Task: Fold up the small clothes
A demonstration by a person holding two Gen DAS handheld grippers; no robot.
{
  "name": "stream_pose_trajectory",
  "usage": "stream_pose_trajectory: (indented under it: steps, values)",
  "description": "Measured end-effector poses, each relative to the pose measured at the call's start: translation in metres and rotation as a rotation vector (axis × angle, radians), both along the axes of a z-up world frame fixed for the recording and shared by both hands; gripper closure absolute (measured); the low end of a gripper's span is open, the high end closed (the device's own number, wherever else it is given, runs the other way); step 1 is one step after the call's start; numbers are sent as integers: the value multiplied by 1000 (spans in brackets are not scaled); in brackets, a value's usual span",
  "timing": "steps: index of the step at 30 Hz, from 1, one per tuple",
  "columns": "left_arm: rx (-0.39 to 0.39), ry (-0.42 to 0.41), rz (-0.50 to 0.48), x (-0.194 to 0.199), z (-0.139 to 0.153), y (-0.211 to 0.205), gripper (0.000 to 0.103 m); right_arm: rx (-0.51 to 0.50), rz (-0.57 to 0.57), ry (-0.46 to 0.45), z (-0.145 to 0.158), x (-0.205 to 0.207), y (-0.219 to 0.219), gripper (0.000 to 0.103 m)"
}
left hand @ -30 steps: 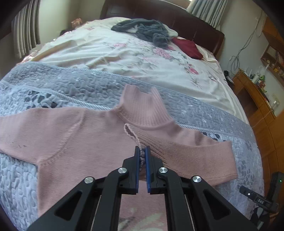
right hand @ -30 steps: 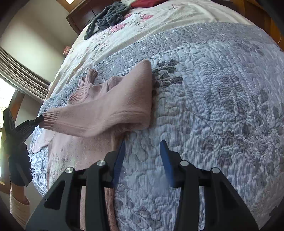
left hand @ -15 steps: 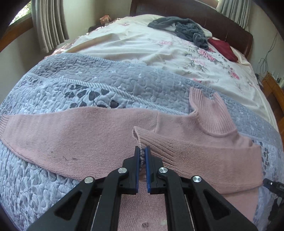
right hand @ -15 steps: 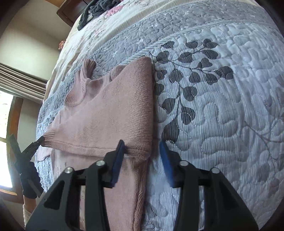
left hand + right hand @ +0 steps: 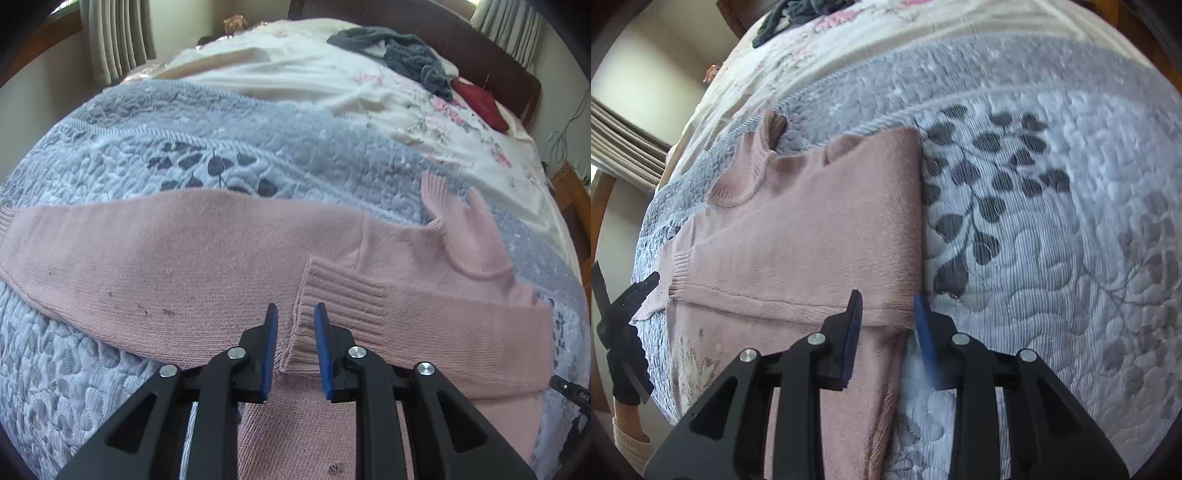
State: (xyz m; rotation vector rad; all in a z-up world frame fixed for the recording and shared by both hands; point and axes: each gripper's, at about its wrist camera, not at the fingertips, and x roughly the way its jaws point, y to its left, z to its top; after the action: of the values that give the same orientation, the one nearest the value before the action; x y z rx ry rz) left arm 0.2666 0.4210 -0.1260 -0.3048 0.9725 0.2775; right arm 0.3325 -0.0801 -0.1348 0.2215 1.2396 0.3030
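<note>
A pink knit sweater (image 5: 207, 258) lies flat on a grey-blue quilt (image 5: 110, 155), collar pointing to the far side. One sleeve is folded across the chest, its ribbed cuff (image 5: 332, 314) lying flat. My left gripper (image 5: 294, 317) stands open just over that cuff's near edge, holding nothing. In the right wrist view the same sweater (image 5: 812, 229) shows its folded side edge. My right gripper (image 5: 886, 306) is open over the fold's lower corner. The left gripper (image 5: 624, 302) appears at the far left there. The other sleeve stretches out to the left.
Beyond the quilt lies a cream floral bedspread (image 5: 332, 88) with a dark grey heap of clothes (image 5: 402, 55) and a red item (image 5: 480, 103) near the headboard. Curtains (image 5: 118, 37) hang at the left. Wooden furniture (image 5: 576, 206) stands at the right bedside.
My left gripper carried the sleeve cuff leftward across the chest, then opened and let it drop flat. The right gripper moved closer over the folded edge, staying open.
</note>
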Motion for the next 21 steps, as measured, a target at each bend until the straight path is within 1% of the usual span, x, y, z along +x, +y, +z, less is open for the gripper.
stream_pose_trajectory:
  steps: [1, 2, 5, 6, 8, 11, 13, 17, 20, 21]
  values:
    - [0, -18, -18, 1, 6, -6, 67, 0, 15, -26, 9, -2, 7, 68]
    - [-9, -25, -46, 2, 9, -15, 67, 6, 30, -40, 15, -3, 15, 67]
    - [-77, -2, -115, 16, 1, -38, 66, 31, 92, -11, 13, -2, 45, 66]
    - [-84, 16, -122, 21, -7, -44, 66, 15, 108, -1, 8, -1, 55, 66]
    - [-72, 62, -126, 29, -26, -51, 66, -13, 127, 26, -6, -1, 67, 66]
    - [-88, 138, -117, 35, -56, -52, 66, -24, 117, 85, -34, 2, 74, 66]
    - [-89, 130, -118, 34, -67, -50, 66, -21, 117, 81, -45, 0, 74, 66]
    - [-41, 122, -155, 33, -70, -57, 65, -19, 120, 68, -48, -1, 74, 65]
    - [-61, 115, -154, 32, -70, -54, 63, -21, 114, 71, -51, 1, 76, 64]
    - [-72, 115, -152, 32, -69, -53, 63, -20, 113, 76, -50, 1, 78, 62]
